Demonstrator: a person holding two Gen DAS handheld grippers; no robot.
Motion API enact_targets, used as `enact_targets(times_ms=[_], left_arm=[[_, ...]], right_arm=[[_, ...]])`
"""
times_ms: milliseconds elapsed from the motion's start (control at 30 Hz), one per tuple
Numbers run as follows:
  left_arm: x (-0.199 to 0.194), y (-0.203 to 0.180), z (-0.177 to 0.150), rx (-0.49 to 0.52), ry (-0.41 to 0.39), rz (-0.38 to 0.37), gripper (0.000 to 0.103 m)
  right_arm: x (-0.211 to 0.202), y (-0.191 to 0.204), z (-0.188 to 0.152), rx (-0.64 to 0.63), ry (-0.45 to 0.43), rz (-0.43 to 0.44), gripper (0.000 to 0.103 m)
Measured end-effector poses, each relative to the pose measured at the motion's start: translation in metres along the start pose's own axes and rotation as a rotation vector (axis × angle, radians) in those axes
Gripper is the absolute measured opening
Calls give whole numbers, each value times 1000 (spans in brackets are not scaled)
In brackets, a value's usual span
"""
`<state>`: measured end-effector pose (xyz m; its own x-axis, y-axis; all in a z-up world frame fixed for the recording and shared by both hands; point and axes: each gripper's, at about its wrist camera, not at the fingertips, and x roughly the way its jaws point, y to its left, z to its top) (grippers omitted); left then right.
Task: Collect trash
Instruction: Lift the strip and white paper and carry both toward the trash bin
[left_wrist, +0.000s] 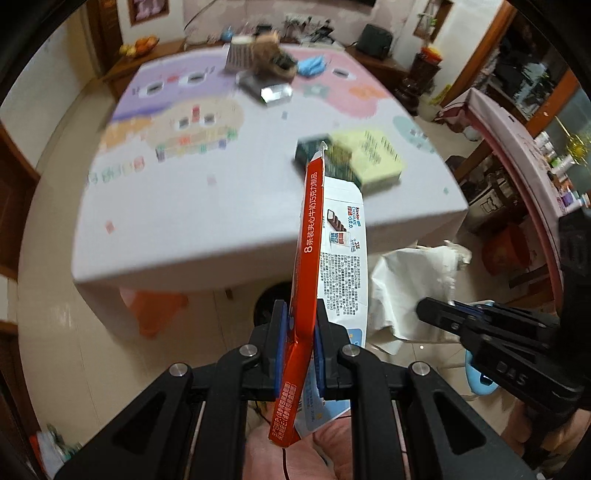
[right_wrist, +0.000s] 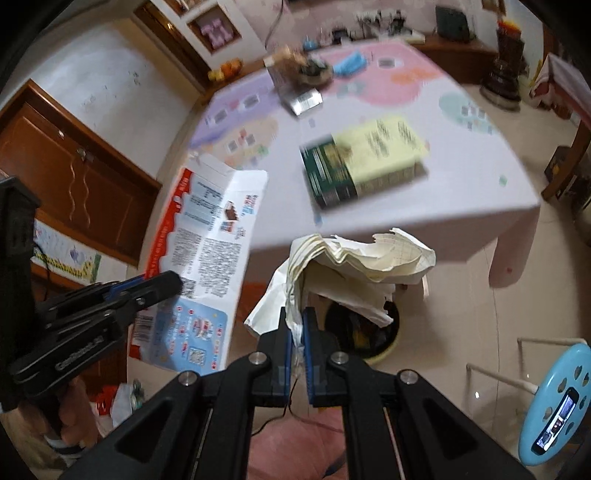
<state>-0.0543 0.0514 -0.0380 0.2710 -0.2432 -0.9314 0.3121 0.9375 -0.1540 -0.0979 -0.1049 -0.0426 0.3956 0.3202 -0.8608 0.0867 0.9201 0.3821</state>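
While both hands hang past the near edge of the surface (left_wrist: 221, 206), each load is already off it and over the floor.

Item, left claw (left_wrist: 301, 343): clenched on a flattened chocolate carton (left_wrist: 314, 236), red spine and white printed panel. The grip sits low on the carton; its long axis runs up and away from the pads, the far tip reaching toward the book.

Item, right claw (right_wrist: 295, 332): clenched on a crumpled wad of cream paper (right_wrist: 354, 254), which billows above and beyond the pads.

Item, trash bin (right_wrist: 384, 343): dark, round, pale-rimmed, on the floor beneath the surface edge. It lies just beyond and slightly right of the right claw, directly under the paper; that hand is judged nearer. The carton hangs further left and needs to travel across.

Remaining on the surface: a green-and-yellow book (right_wrist: 362, 162), a silvery box (left_wrist: 275, 94), a blue cloth (left_wrist: 312, 66).
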Motion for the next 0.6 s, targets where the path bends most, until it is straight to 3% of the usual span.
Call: enact_targets(times_ms=[333, 600], left_arm=[[148, 2, -68, -65, 130, 72, 11], [254, 18, -79, -89, 176, 84, 12]], right_arm=[[138, -63, -42, 31, 202, -26, 5], [238, -101, -62, 57, 262, -52, 6]])
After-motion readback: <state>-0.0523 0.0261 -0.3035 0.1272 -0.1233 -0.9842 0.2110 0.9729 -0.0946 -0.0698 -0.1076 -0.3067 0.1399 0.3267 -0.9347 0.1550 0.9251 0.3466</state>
